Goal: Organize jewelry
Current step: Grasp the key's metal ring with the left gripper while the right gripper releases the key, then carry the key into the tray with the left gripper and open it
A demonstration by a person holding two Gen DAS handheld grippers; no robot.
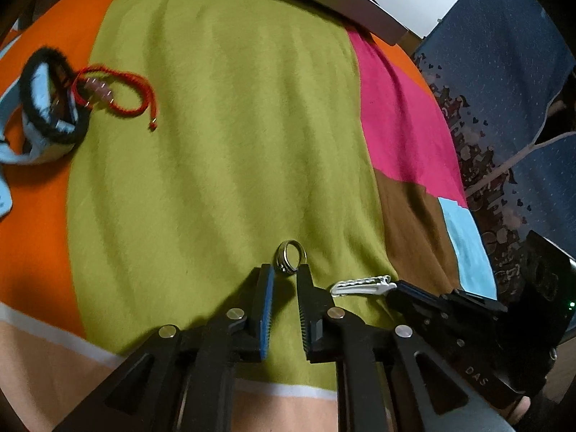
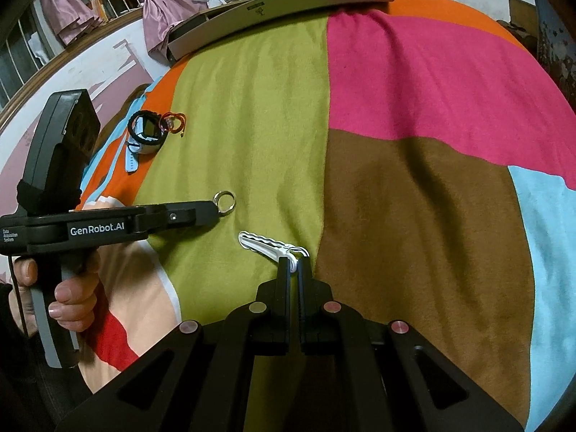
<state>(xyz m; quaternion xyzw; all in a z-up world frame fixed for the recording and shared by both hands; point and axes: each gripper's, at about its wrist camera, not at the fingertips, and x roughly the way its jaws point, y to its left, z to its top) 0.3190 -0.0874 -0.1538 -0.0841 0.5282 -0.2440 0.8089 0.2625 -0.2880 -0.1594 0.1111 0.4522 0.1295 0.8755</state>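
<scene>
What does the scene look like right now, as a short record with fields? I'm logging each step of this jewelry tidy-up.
surface: patchwork blanket in green, pink, brown, orange, light blue
left tool: tips around a silver ring, ring upright between them
right tool: shut on one end of a white hair clip
waiting items: red cord bracelet beside a black bracelet, which lies on a light-blue watch, far left
background: grey bar along the blanket's far edge

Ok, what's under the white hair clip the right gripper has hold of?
Only the green panel of the blanket. The white hair clip lies flat on it, its near end between the right gripper fingers. What is beneath the blanket is covered.
</scene>
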